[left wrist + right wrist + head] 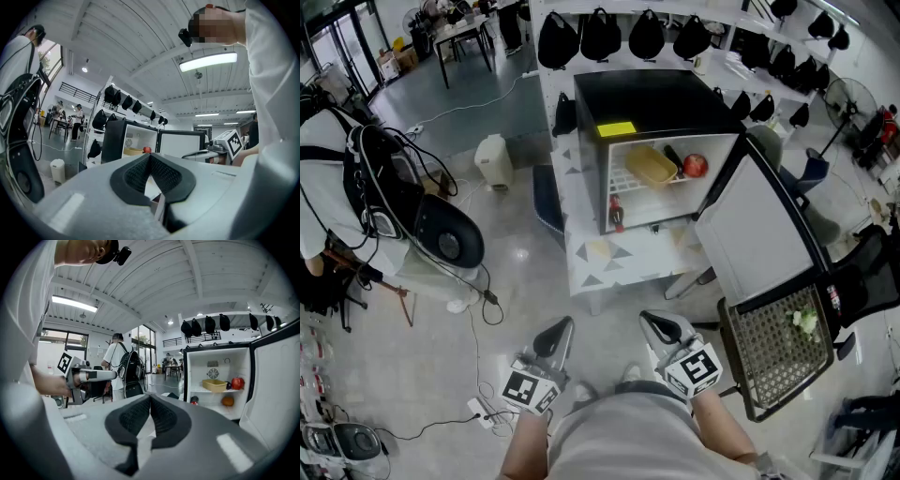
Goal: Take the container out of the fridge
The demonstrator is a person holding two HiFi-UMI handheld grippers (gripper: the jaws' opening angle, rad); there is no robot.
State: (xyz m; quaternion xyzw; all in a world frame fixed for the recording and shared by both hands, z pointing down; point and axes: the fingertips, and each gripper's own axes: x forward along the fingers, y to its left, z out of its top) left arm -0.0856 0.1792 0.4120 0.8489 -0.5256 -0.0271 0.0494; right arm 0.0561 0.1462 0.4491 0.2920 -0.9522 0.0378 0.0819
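Note:
A small black fridge stands on a low white table with its door swung open to the right. A shallow yellow container lies on the upper shelf, beside a red apple. The right gripper view shows the same container with the apple and an orange fruit on the shelf below. My left gripper and right gripper are held low near my body, well short of the fridge, both shut and empty.
A red-capped bottle stands in the fridge's bottom left. A mesh chair sits by the open door at right. A person with a backpack stands at left. Cables and a white bin lie on the floor.

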